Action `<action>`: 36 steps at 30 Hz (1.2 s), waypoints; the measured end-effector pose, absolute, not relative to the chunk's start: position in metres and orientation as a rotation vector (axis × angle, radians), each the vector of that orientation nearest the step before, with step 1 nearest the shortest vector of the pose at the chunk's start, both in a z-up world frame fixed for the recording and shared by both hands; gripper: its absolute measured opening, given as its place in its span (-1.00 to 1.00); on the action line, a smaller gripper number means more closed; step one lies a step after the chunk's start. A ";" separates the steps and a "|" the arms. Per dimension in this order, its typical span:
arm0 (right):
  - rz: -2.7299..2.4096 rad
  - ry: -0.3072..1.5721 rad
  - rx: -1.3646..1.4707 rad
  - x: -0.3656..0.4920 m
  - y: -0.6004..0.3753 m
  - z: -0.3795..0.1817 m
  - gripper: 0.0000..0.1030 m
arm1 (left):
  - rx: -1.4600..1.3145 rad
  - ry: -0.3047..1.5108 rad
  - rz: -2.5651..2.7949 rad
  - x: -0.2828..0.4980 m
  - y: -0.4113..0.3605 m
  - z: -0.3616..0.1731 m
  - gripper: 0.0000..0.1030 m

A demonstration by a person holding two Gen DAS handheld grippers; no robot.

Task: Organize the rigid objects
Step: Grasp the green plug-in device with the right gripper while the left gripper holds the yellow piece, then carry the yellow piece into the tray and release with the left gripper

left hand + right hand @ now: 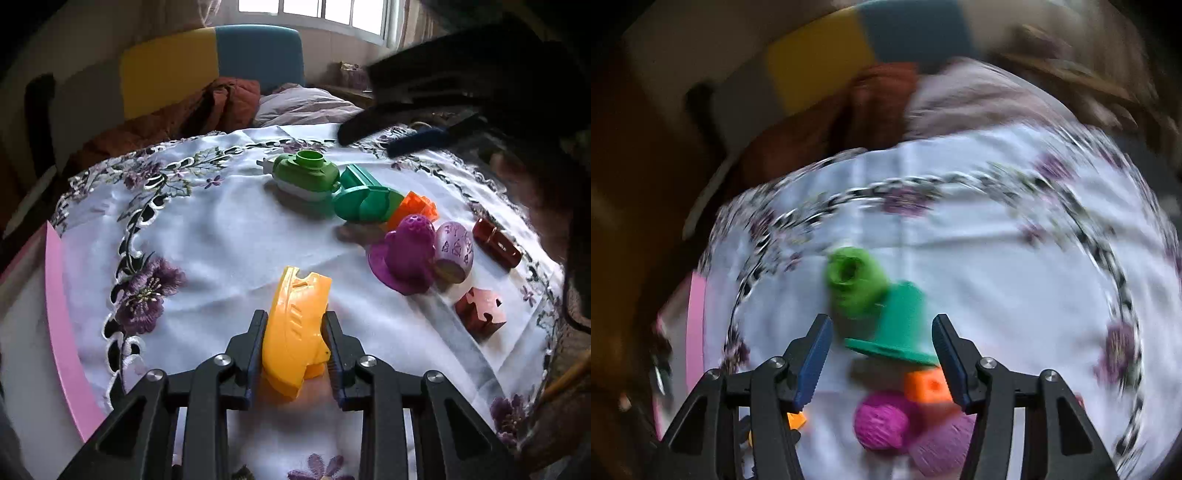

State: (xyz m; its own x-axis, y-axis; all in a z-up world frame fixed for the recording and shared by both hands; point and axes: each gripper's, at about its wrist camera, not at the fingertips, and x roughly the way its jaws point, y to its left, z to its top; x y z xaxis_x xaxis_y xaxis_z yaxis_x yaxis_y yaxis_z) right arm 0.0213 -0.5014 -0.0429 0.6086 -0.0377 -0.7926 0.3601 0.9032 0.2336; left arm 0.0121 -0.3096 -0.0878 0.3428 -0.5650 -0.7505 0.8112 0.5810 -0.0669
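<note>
The left gripper (295,332) is clenched on a yellow toy (295,325), and both black fingers (255,343) press on its two flat sides. The toy is glossy plastic, curved like a boat or a shoe, with a raised ridge along its left edge and short grooves on its face; it stands on its edge, tilted a little to the left, over the white tablecloth (221,236) with embroidered purple flowers.

Further away, to the right, a row of small things lies on the cloth. Nearest is a reddish-brown puzzle block (480,314). Behind it a purple hat shape (404,254) with a wide brim touches a pale purple egg (453,251) with a dark pattern, and a dark red box (496,247) lies just beside the egg. Further back come an orange block (413,210), a dark green piece (365,201) and a light green toy (304,175) with a round opening on top, each touching the next one.

The right gripper (882,354) is released, its jaws apart with nothing pressed between them. Its view is blurred. It hangs over the same row, and the dark green piece (905,328) shows between its fingers without touching them. A pink strip (62,321) borders the cloth on the left
</note>
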 end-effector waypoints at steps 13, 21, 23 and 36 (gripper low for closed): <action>-0.178 1.175 0.088 0.124 -0.485 -0.095 0.03 | 0.316 0.814 -0.926 0.012 -0.308 -0.090 -0.40; -0.147 1.116 0.095 0.105 -0.468 -0.093 0.02 | 0.309 0.809 -0.927 0.013 -0.306 -0.090 -0.40; -0.111 1.093 0.099 0.097 -0.455 -0.087 0.02 | 0.303 0.811 -0.929 0.014 -0.305 -0.089 -0.41; -0.024 1.038 0.128 0.071 -0.430 -0.102 0.03 | 0.301 0.822 -0.844 -0.005 -0.280 -0.060 -0.42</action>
